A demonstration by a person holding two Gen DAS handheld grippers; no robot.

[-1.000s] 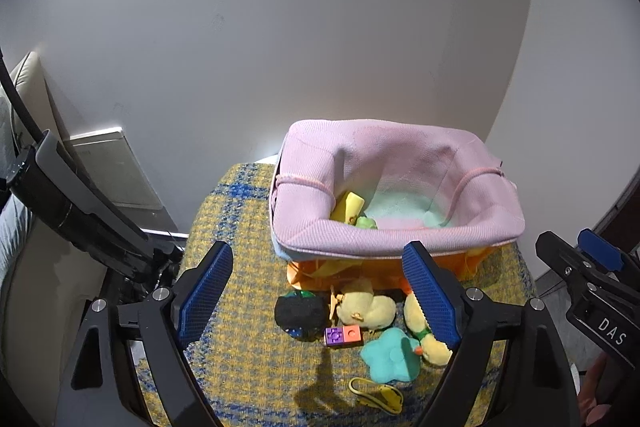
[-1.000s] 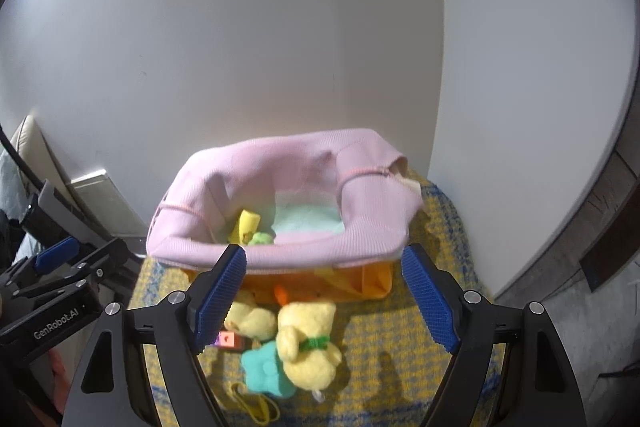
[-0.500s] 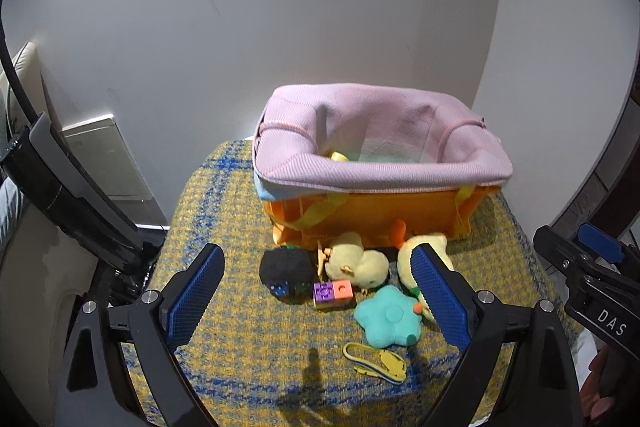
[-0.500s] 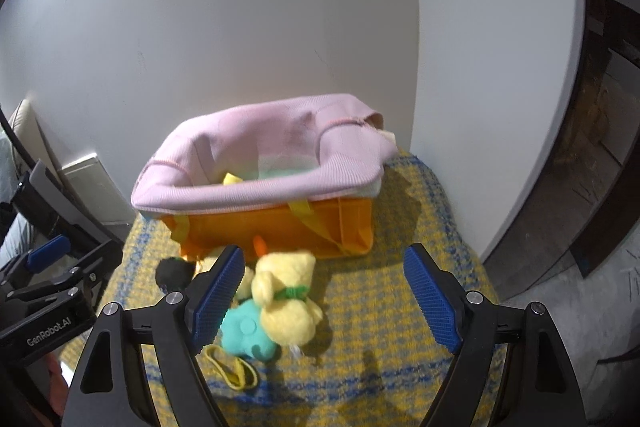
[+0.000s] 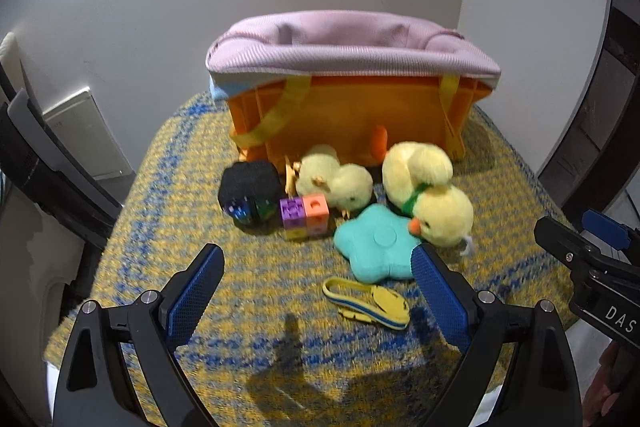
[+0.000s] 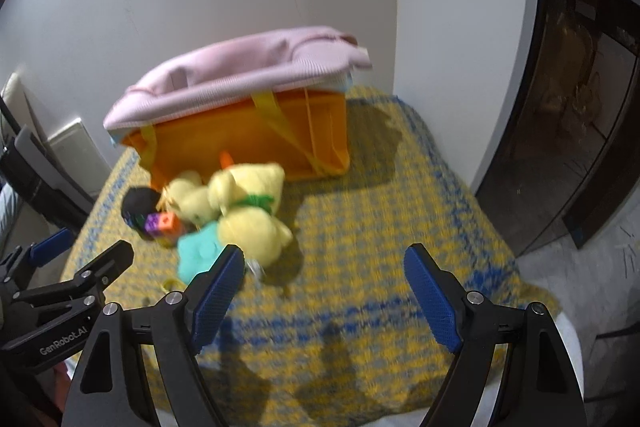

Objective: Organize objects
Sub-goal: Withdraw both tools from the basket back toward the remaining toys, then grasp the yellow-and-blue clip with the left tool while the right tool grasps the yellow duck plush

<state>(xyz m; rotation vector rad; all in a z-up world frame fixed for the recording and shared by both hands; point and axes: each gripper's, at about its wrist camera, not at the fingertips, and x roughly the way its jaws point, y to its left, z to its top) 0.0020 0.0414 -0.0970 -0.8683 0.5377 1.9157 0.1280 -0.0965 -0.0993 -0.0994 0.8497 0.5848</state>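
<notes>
Both of my grippers have come down from above the basket (image 5: 352, 115) to the level of the toys in front of it: a second ago I looked into its pink lining, now I see only its orange front wall and folded pink rim. My left gripper (image 5: 316, 291) has just been opening; its jaws stand wide with nothing between them. My right gripper (image 6: 324, 291) is also spread and empty.

I read this as the approach to a first pick, with every loose toy still lying on the checked yellow and blue surface (image 5: 168, 227).

The black cube (image 5: 248, 193) sits nearest the basket's left corner, touching the purple and orange block (image 5: 306, 217). The small chick (image 5: 336, 183) lies just behind the block, the larger duck (image 5: 428, 191) to its right, resting against the teal star (image 5: 374, 247). A yellow strap (image 5: 368, 301) lies nearest my left gripper, between its fingers in view but not touched.

Both grippers tilt steeply downward at the pile, the left centred on the strap and star, the right offset toward bare cloth with the duck (image 6: 252, 219) beside its left finger.
</notes>
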